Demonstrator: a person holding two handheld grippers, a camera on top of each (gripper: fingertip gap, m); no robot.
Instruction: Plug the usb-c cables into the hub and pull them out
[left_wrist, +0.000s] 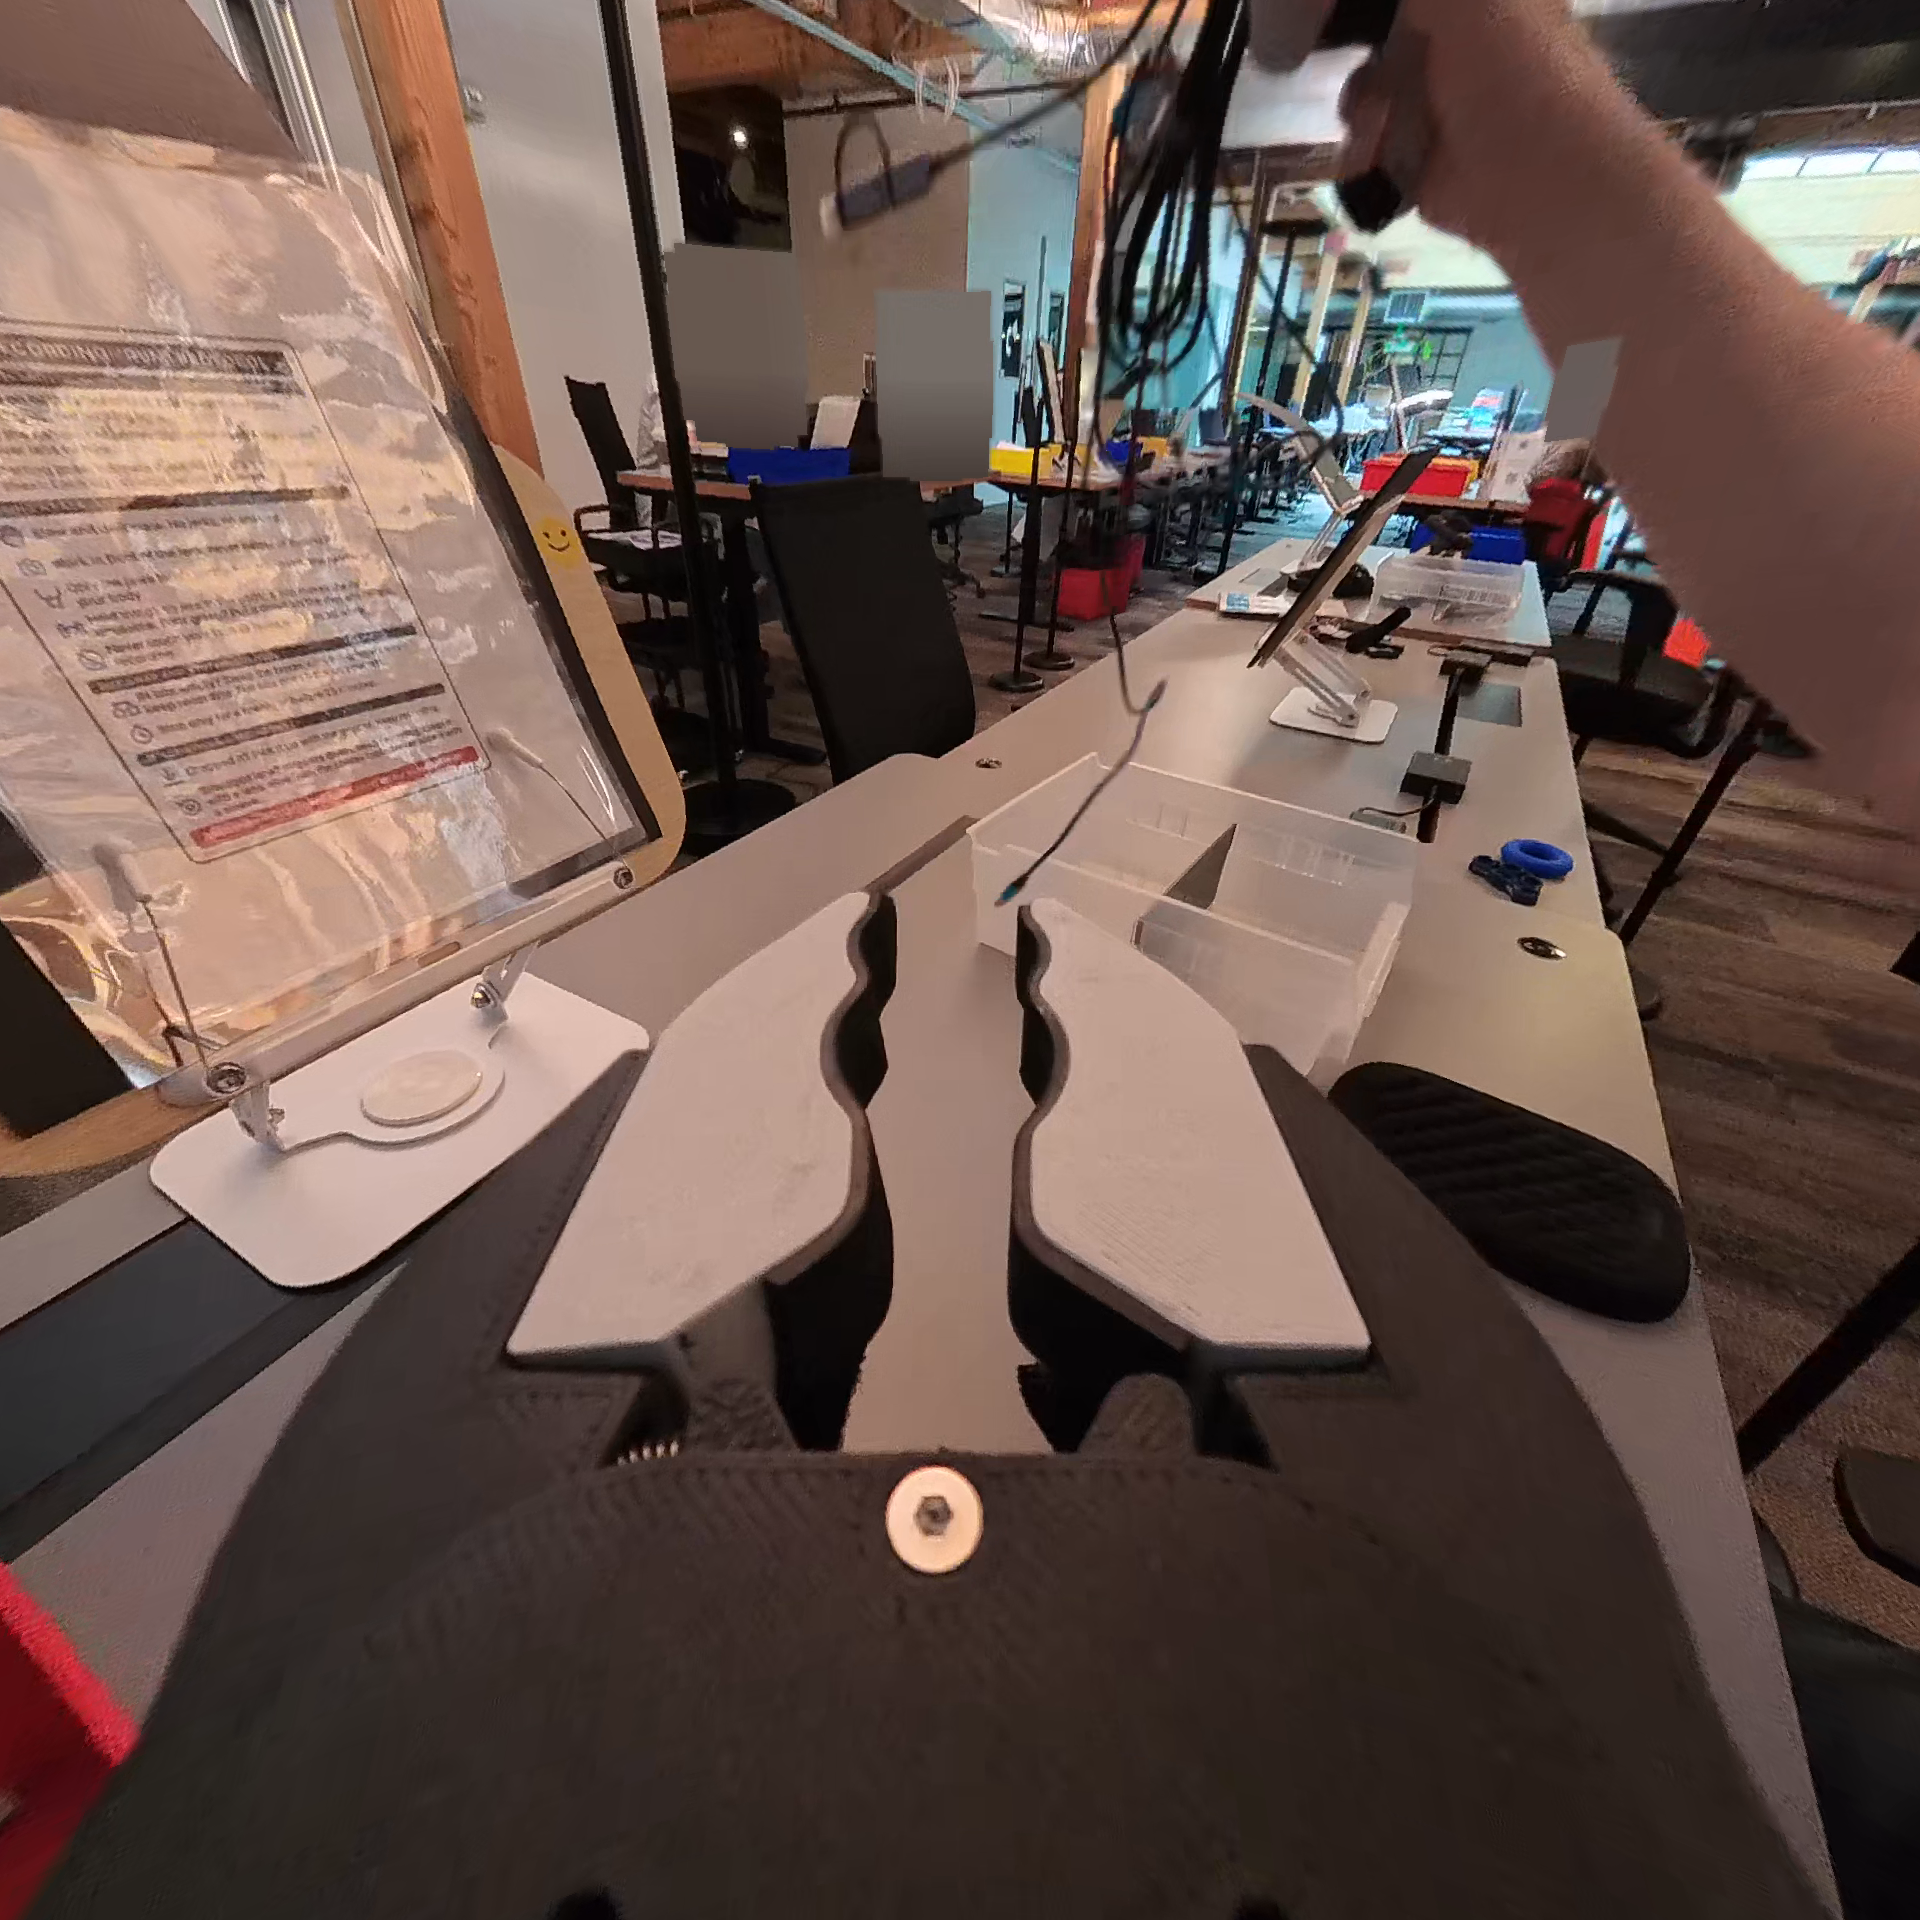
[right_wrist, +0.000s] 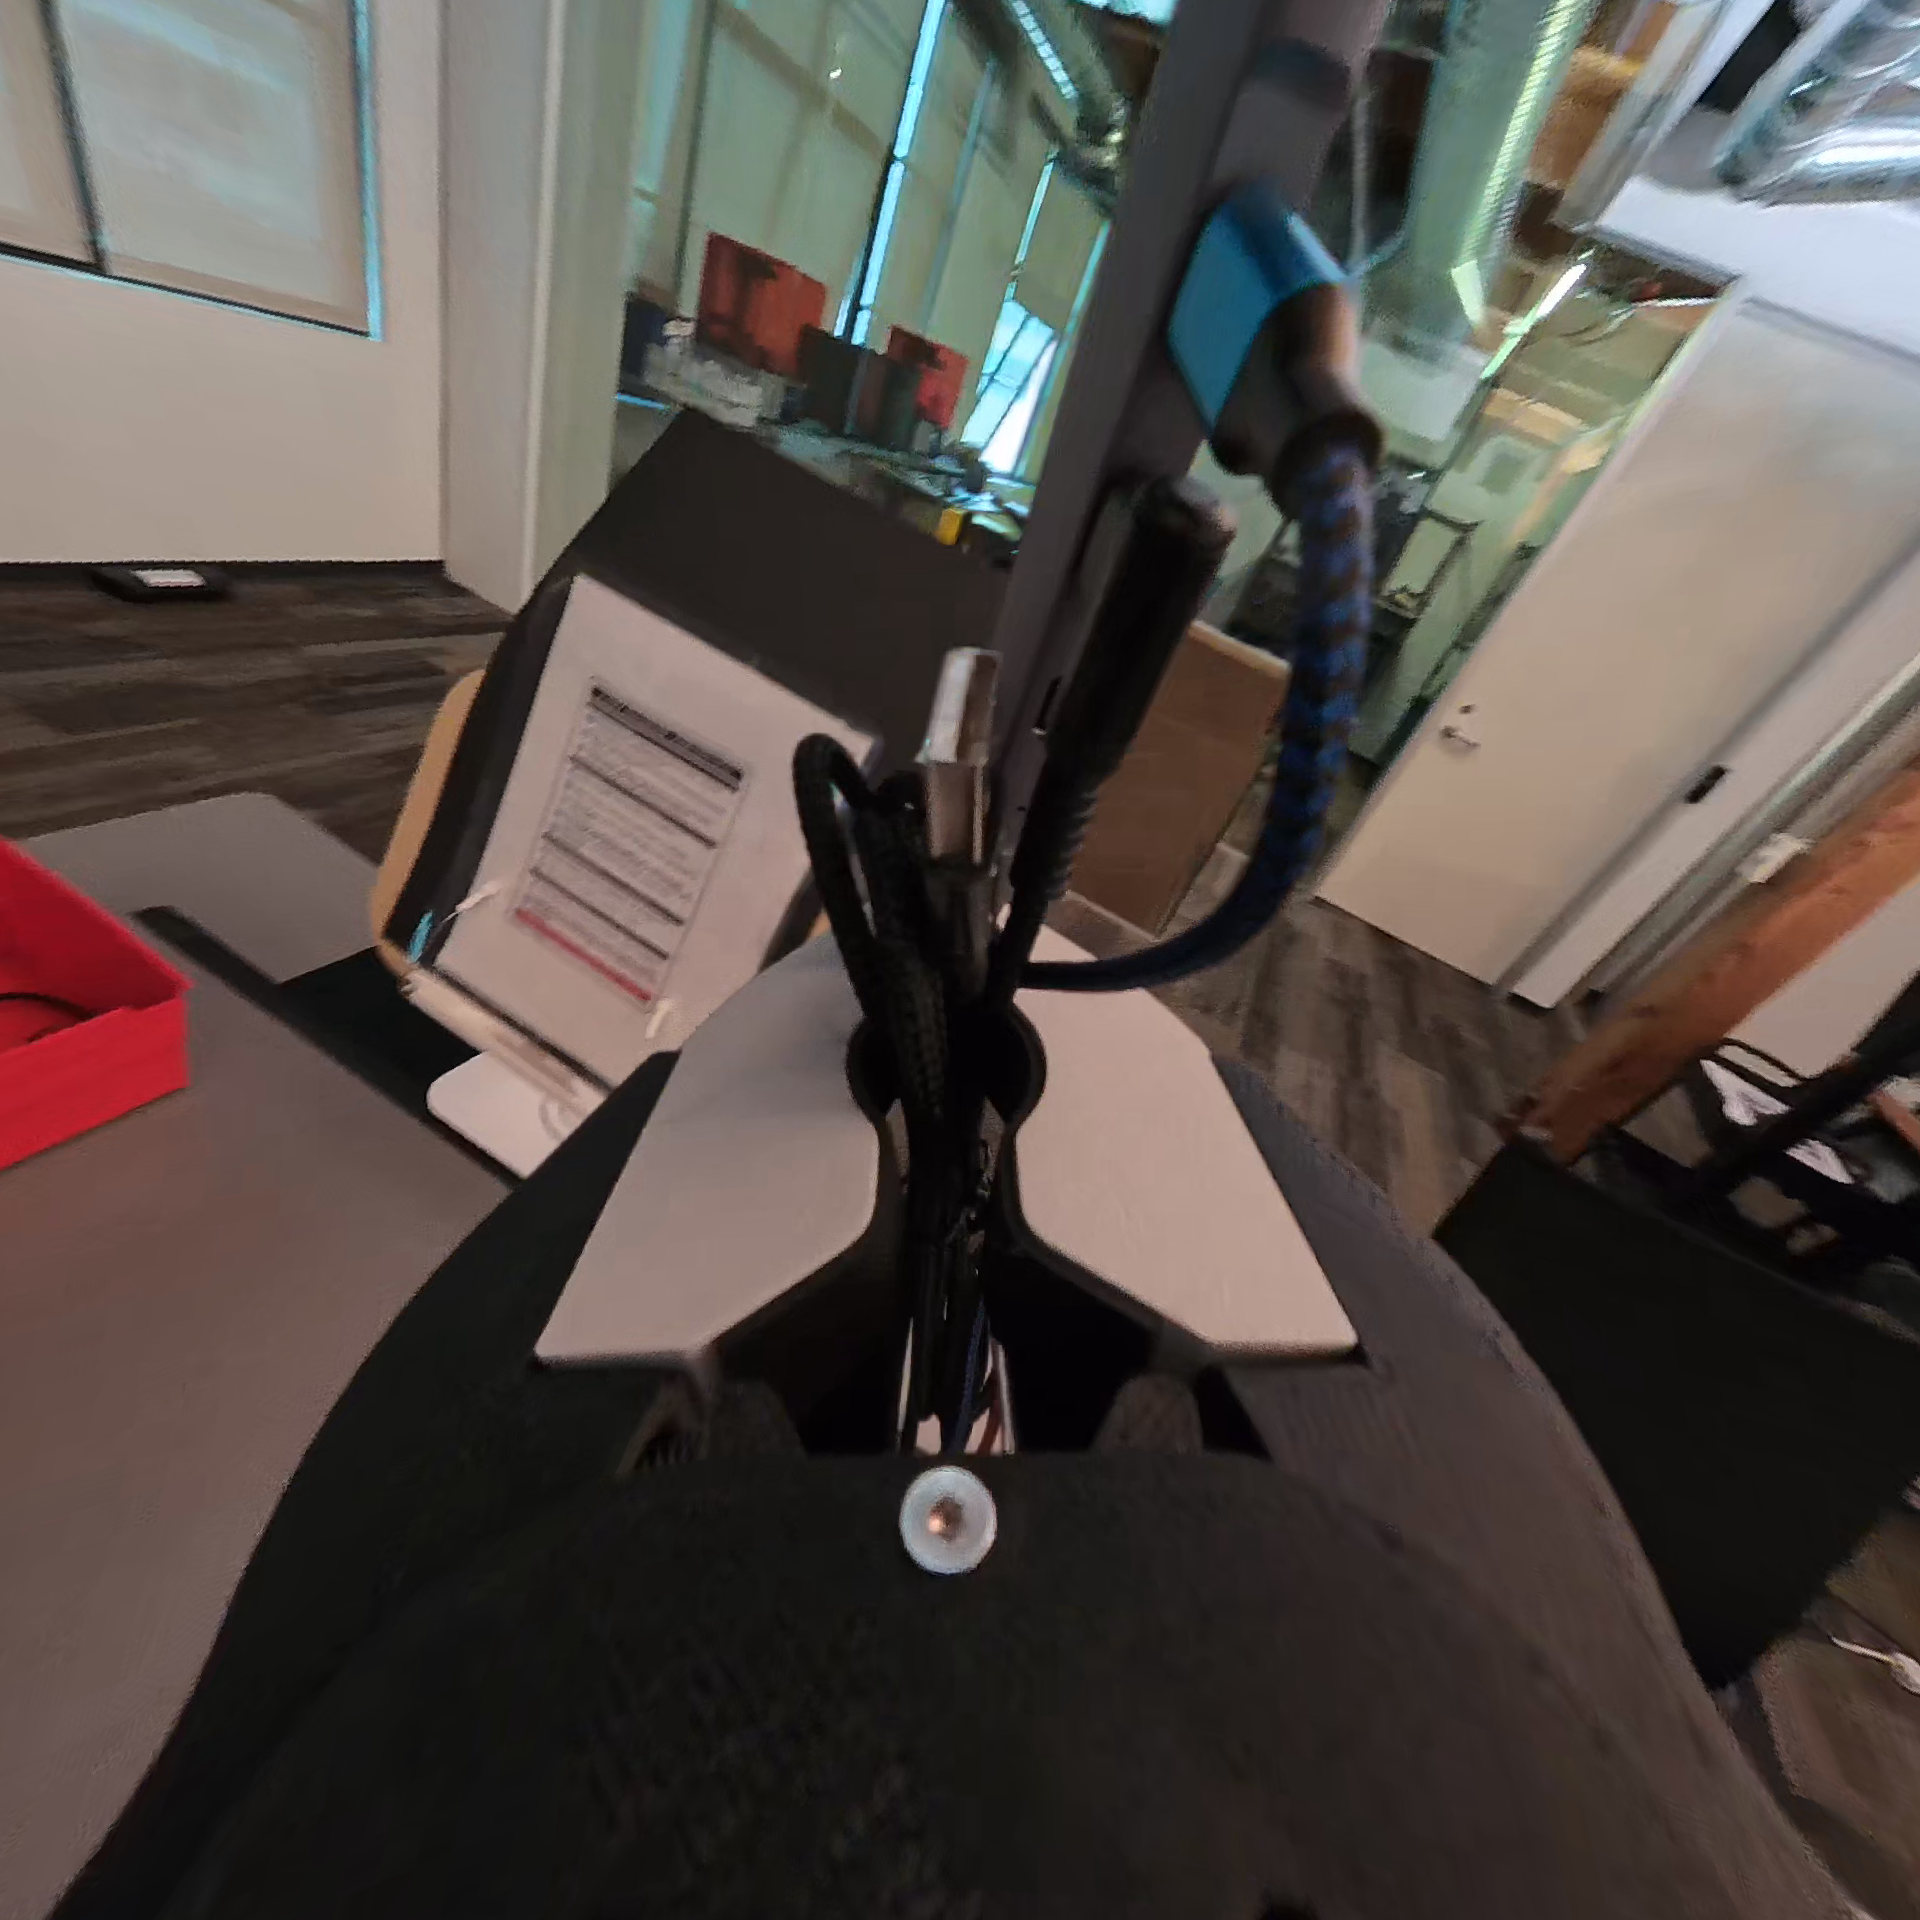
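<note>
- Currently right gripper (right_wrist: 940, 1070), jaws clamped on a bunch of usb-c cables (right_wrist: 914, 935), is raised well above the surface (left_wrist: 1195, 717); hub (right_wrist: 1081, 436) dangles with them.
- Left gripper (left_wrist: 951, 925): jaws apart, empty, low over the surface.
- Risk: swinging plug (left_wrist: 1013, 888) snags the clear bin (left_wrist: 1340, 966).
- Risk: bundled strands likely slip or tangle, so no single plug presents cleanly.

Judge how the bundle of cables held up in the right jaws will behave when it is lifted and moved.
The cables are probably floppy: they hang in loose loops under the right gripper, with one thin end dangling near the clear box. They likely swing when moved, since the plugs look blurred. The braided blue cable holds a curve, so it seems somewhat stiffer.
</note>
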